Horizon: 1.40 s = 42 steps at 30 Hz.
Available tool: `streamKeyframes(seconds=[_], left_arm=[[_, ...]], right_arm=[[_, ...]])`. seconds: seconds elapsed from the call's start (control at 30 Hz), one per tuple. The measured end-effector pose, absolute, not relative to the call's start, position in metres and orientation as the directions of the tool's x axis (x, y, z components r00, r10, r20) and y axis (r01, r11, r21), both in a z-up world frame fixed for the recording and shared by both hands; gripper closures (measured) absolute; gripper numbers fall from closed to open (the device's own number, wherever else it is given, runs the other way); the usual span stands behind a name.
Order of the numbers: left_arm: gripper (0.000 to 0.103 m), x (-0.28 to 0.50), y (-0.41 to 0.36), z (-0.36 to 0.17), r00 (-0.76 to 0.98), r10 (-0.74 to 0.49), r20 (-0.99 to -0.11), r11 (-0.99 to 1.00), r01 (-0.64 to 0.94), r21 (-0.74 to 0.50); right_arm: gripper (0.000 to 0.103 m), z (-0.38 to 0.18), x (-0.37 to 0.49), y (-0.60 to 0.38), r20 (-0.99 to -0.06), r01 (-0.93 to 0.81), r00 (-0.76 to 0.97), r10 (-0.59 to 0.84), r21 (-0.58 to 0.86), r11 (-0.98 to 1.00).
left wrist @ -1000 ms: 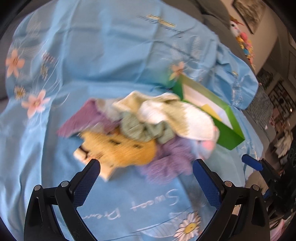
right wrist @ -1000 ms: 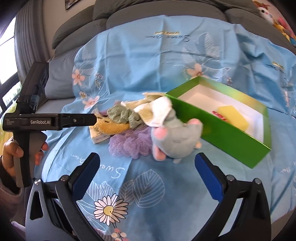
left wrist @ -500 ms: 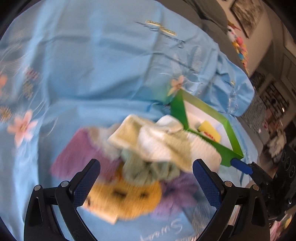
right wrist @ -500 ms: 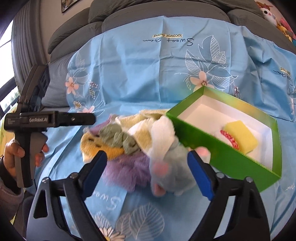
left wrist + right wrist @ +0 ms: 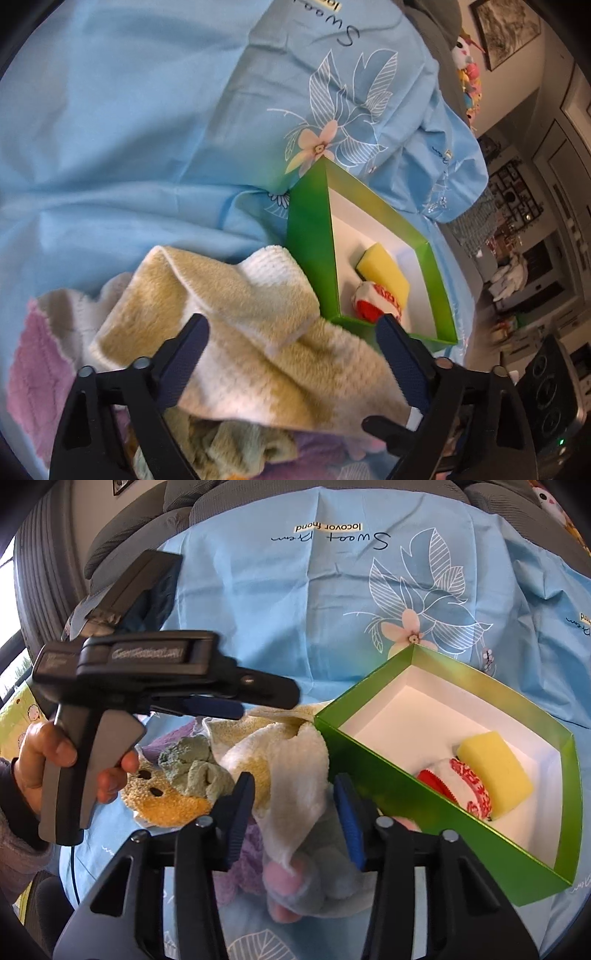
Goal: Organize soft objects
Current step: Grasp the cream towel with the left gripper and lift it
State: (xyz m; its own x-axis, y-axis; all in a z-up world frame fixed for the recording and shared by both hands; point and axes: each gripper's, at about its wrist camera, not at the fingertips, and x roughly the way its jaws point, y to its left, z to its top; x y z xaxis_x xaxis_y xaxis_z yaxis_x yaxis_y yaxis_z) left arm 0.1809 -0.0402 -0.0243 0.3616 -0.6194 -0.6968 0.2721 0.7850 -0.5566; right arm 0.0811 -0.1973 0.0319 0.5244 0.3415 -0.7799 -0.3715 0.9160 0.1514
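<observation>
On your left, your left hand [image 5: 55,760] holds the left gripper [image 5: 291,343], jaws wide but just narrowing, straddling the yellow-and-white towel [image 5: 240,325] on the pile without pinching it. In the middle, your right gripper [image 5: 295,805] has just been closing around the grey plush mouse [image 5: 317,878] under a towel flap; whether the pads press yet, I cannot tell. It looks light and squashy, so grip its body. On the right, the green box [image 5: 388,786] holds a yellow sponge [image 5: 495,768].
</observation>
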Motion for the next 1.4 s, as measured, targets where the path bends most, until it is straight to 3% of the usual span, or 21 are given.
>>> streamKeyframes(seconds=[0.03, 0.1, 0.23, 0.27, 0.3, 0.4, 0.7, 0.9, 1.07, 1.13, 1.17, 1.2, 1.23, 1.27, 1.3, 1.33, 1.37, 1.4], left_arm=[[0.024, 0.183, -0.042, -0.026, 0.352, -0.627, -0.695, 0.779, 0.274, -0.564], [0.042, 0.186, -0.046, -0.029, 0.342, -0.627, -0.7, 0.779, 0.274, -0.564], [0.058, 0.19, -0.045, -0.036, 0.331, -0.64, -0.693, 0.768, 0.25, -0.59], [0.075, 0.191, -0.044, -0.036, 0.332, -0.651, -0.683, 0.759, 0.246, -0.603], [0.084, 0.191, -0.043, -0.036, 0.332, -0.657, -0.677, 0.753, 0.246, -0.61], [0.096, 0.188, -0.042, -0.037, 0.331, -0.64, -0.694, 0.768, 0.239, -0.594], [0.097, 0.169, -0.022, -0.03, 0.365, -0.639, -0.677, 0.765, 0.207, -0.61], [0.097, 0.147, -0.007, 0.018, 0.432, -0.678, -0.595, 0.727, 0.276, -0.629], [0.097, 0.146, -0.01, 0.033, 0.462, -0.614, -0.64, 0.787, 0.288, -0.546], [0.097, 0.148, -0.016, 0.026, 0.447, -0.601, -0.663, 0.798, 0.287, -0.529], [0.097, 0.148, -0.018, 0.022, 0.436, -0.598, -0.672, 0.801, 0.287, -0.526], [0.097, 0.149, -0.022, 0.019, 0.43, -0.587, -0.686, 0.809, 0.283, -0.515], [0.096, 0.15, -0.027, 0.015, 0.418, -0.578, -0.701, 0.816, 0.287, -0.502], [0.092, 0.152, -0.031, 0.011, 0.408, -0.572, -0.712, 0.82, 0.288, -0.494], [0.077, 0.154, -0.037, 0.004, 0.399, -0.555, -0.73, 0.832, 0.284, -0.477], [0.069, 0.155, -0.038, 0.001, 0.397, -0.538, -0.743, 0.842, 0.28, -0.461], [0.044, 0.157, -0.04, -0.003, 0.397, -0.518, -0.758, 0.855, 0.271, -0.443], [0.026, 0.159, -0.041, -0.008, 0.393, -0.506, -0.768, 0.862, 0.26, -0.435]], right_arm=[[0.064, 0.031, 0.083, -0.197, -0.781, -0.373, 0.522, 0.342, 0.152, 0.915], [0.072, 0.03, 0.085, -0.197, -0.783, -0.373, 0.522, 0.338, 0.147, 0.916], [0.081, 0.028, 0.087, -0.199, -0.785, -0.37, 0.522, 0.333, 0.143, 0.918], [0.086, 0.028, 0.088, -0.199, -0.787, -0.37, 0.522, 0.329, 0.138, 0.919], [0.088, 0.028, 0.088, -0.199, -0.788, -0.372, 0.523, 0.325, 0.132, 0.919], [0.092, 0.029, 0.087, -0.198, -0.784, -0.373, 0.53, 0.323, 0.127, 0.919], [0.094, 0.045, 0.08, -0.19, -0.751, -0.392, 0.559, 0.351, 0.134, 0.91], [0.096, 0.081, 0.077, -0.184, -0.68, -0.42, 0.614, 0.402, 0.15, 0.895], [0.094, 0.092, 0.081, -0.181, -0.699, -0.399, 0.606, 0.379, 0.145, 0.905], [0.077, 0.088, 0.08, -0.186, -0.711, -0.376, 0.599, 0.368, 0.155, 0.914], [0.041, 0.084, 0.078, -0.189, -0.718, -0.362, 0.597, 0.357, 0.156, 0.919], [0.013, 0.08, 0.075, -0.193, -0.719, -0.336, 0.607, 0.34, 0.156, 0.929], [0.01, 0.078, 0.072, -0.196, -0.711, -0.325, 0.617, 0.338, 0.161, 0.932], [0.011, 0.077, 0.069, -0.198, -0.707, -0.329, 0.615, 0.348, 0.17, 0.929], [0.012, 0.074, 0.069, -0.199, -0.715, -0.33, 0.606, 0.348, 0.171, 0.928], [0.012, 0.071, 0.07, -0.199, -0.723, -0.324, 0.601, 0.341, 0.17, 0.931], [0.016, 0.067, 0.073, -0.199, -0.735, -0.317, 0.59, 0.335, 0.171, 0.933], [0.025, 0.061, 0.076, -0.199, -0.752, -0.316, 0.565, 0.34, 0.184, 0.931]])
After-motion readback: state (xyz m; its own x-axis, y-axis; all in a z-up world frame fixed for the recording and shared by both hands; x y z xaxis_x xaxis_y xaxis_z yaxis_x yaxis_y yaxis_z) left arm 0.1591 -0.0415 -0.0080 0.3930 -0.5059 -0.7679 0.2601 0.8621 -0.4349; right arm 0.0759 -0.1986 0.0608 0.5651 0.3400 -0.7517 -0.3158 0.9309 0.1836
